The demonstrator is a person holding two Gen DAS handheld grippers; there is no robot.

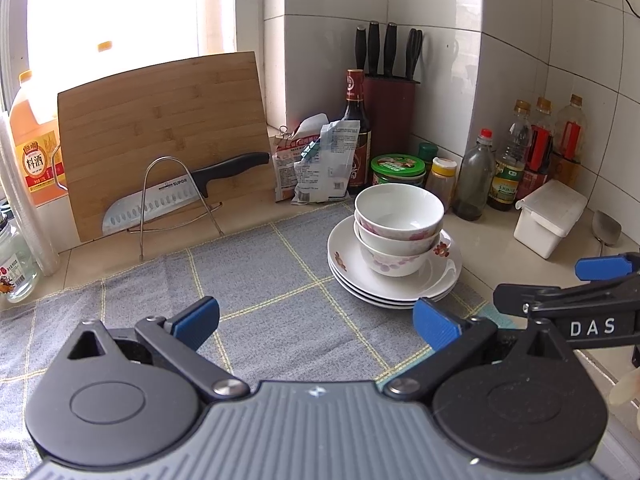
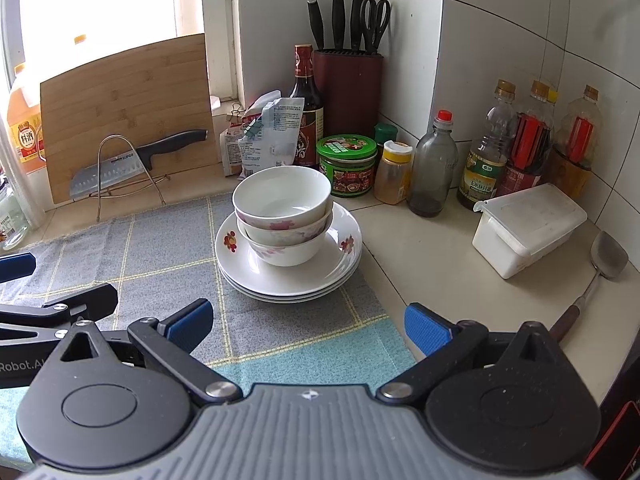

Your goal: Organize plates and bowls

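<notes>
"SUPOR" reads on your knife (image 1: 156, 204); "DAS" on the right tongs (image 2: 306, 326), seen from the left. Left tongs (image 1: 316, 322) and right tongs both gape, empty, low over the checked cloth (image 1: 260, 280). Three glossy floral bowls (image 2: 282, 216) nest on stacked plates (image 2: 288, 276) at the cloth's edge, on the surface.

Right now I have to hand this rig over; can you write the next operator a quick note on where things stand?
Left claw: open, empty, over the checked cloth.
Right claw: open, empty, just short of the stack.
Three nested bowls sit on three stacked plates at the cloth's far right edge, near the condiment jars.
Done: stacking looks complete, nothing loose.
Left: no obvious step; check whether the stack still needs to go somewhere.
</notes>
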